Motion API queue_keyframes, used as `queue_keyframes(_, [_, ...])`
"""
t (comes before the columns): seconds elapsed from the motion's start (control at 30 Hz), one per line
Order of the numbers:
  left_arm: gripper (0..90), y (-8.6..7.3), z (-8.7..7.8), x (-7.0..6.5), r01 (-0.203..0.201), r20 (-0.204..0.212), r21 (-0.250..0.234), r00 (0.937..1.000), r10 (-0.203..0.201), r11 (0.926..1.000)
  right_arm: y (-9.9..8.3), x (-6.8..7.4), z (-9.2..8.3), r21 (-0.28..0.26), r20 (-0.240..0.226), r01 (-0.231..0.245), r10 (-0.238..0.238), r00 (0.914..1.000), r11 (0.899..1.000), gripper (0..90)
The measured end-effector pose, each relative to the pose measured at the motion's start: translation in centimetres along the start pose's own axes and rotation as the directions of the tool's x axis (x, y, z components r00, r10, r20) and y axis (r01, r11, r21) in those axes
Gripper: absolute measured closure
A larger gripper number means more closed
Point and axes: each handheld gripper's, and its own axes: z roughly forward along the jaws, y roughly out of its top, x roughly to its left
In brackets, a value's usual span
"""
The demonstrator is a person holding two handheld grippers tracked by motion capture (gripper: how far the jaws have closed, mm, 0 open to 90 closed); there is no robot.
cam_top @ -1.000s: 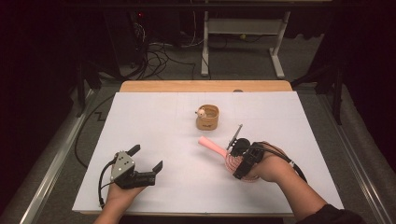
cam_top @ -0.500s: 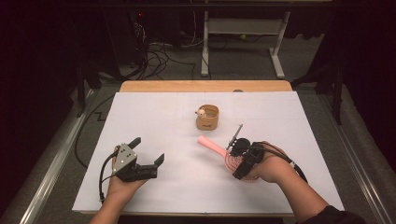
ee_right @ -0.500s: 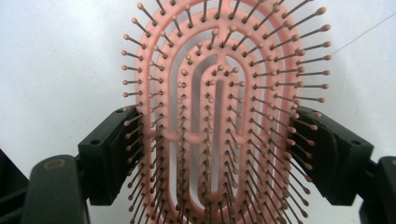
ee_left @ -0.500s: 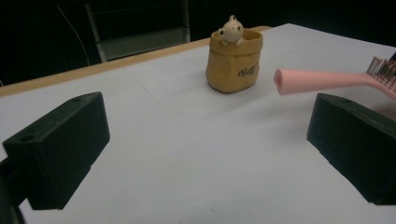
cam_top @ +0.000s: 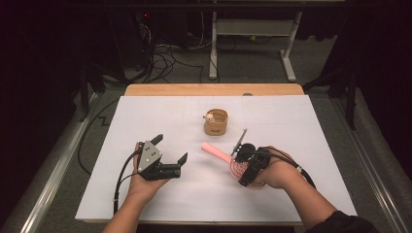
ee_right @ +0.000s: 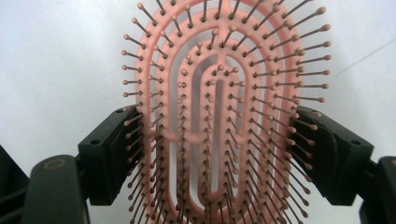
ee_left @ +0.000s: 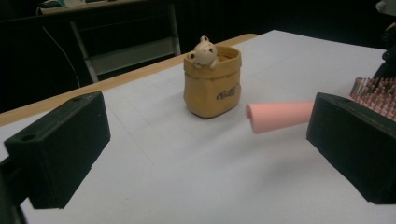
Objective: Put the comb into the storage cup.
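1 hairbrush (ee_right: 219, 116) clamped by right gripper (cam_top: 248, 167); left gripper (cam_top: 167, 155) gapes empty; 1 pouch (cam_top: 215, 122).

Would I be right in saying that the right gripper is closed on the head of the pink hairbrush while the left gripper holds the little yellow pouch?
Not quite: the left gripper holds nothing. The left gripper view shows its jaws wide apart, with the yellow pouch standing well beyond them. The right gripper does grip the pink hairbrush by its head.

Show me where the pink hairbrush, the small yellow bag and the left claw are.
pink hairbrush (ee_right: 219, 116), right gripper view, centre of its bristled head.
small yellow bag (ee_left: 212, 86), left gripper view, its front wall.
left claw (cam_top: 170, 149), high view, midway between its fingertips.
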Motion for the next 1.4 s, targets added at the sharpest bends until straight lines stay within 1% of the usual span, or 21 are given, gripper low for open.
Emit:
queue_keyframes(0.1, [0.4,-0.3,0.2,-0.4,-0.019,0.011,0.018,0.9998,0.018,0.9997,0.3,0.1,0.1,-0.005,-0.008,0.006,-0.006,0.9999,1.000,20.7])
queue_keyframes(0.17, [0.4,-0.5,0.3,-0.5,-0.017,0.016,0.019,0.9997,0.017,0.9997,0.4,0.2,0.2,-0.006,-0.010,0.012,-0.012,0.9999,1.000,20.7])
queue_keyframes(0.2, [0.4,-0.8,0.3,-0.5,-0.015,0.019,0.026,0.9997,0.015,0.9995,0.6,0.4,0.2,-0.004,-0.009,0.013,-0.013,0.9999,1.000,20.7])
queue_keyframes(0.33, [0.3,-1.2,0.2,-0.6,-0.022,0.027,0.038,0.9994,0.021,0.9991,0.9,0.6,0.1,-0.010,-0.015,0.021,-0.021,0.9997,1.000,20.7])
queue_keyframes(0.37, [0.4,-1.5,0.1,-0.8,-0.037,0.032,0.043,0.9988,0.036,0.9984,1.1,0.8,-0.1,-0.019,-0.009,0.027,-0.027,0.9996,0.999,20.7])
queue_keyframes(0.43, [0.4,-1.6,0.2,-1.1,-0.050,0.039,0.047,0.9981,0.048,0.9977,1.2,0.9,-0.3,-0.021,-0.009,0.028,-0.028,0.9996,0.999,20.7])
queue_keyframes(0.47, [0.4,-1.6,0.2,-1.1,-0.050,0.039,0.047,0.9981,0.048,0.9977,1.3,0.9,-0.2,-0.029,-0.010,0.030,-0.031,0.9995,0.999,20.7])
queue_keyframes(0.5, [0.4,-1.8,0.2,-1.3,-0.062,0.043,0.054,0.9973,0.059,0.9966,1.4,0.9,-0.3,-0.019,-0.011,0.038,-0.038,0.9992,0.999,20.7])
queue_keyframes(0.53, [0.4,-1.8,0.3,-1.4,-0.071,0.042,0.055,0.9968,0.068,0.9960,1.5,0.9,-0.3,-0.027,-0.009,0.034,-0.034,0.9994,0.999,20.7])
queue_keyframes(0.57, [0.3,-1.8,0.3,-1.4,-0.071,0.042,0.055,0.9968,0.068,0.9960,1.5,0.9,-0.2,-0.030,-0.009,0.037,-0.037,0.9993,0.999,20.7])
queue_keyframes(0.6, [0.4,-1.9,0.2,-1.6,-0.086,0.042,0.059,0.9956,0.083,0.9946,1.6,0.9,-0.2,-0.029,-0.005,0.041,-0.041,0.9991,0.999,20.7])
queue_keyframes(0.63, [0.4,-1.9,0.2,-1.6,-0.091,0.044,0.063,0.9952,0.088,0.9938,1.7,1.0,-0.2,-0.028,-0.009,0.039,-0.039,0.9992,0.999,20.7])
queue_keyframes(0.73, [0.4,-1.9,0.1,-1.6,-0.093,0.041,0.065,0.9951,0.090,0.9936,1.9,1.1,-0.1,-0.030,-0.013,0.049,-0.050,0.9987,0.998,20.7])
queue_keyframes(0.8, [0.4,-2.0,0.1,-1.6,-0.094,0.039,0.064,0.9951,0.091,0.9936,2.0,1.2,-0.1,-0.035,-0.018,0.047,-0.047,0.9987,0.998,20.7])
queue_keyframes(1.07, [0.4,-2.1,0.1,-1.5,-0.094,0.036,0.067,0.9951,0.092,0.9933,2.3,1.3,-0.1,-0.035,-0.026,0.063,-0.064,0.9976,0.997,20.7])
queue_keyframes(1.27, [0.4,-2.2,0.0,-1.4,-0.095,0.031,0.065,0.9951,0.093,0.9933,2.3,1.3,-0.3,-0.036,-0.022,0.062,-0.063,0.9977,0.997,20.7])
queue_keyframes(1.4, [0.4,-2.2,-0.1,-1.6,-0.106,0.030,0.066,0.9941,0.104,0.9922,2.2,1.6,-0.5,-0.042,-0.022,0.066,-0.067,0.9975,0.997,20.7])
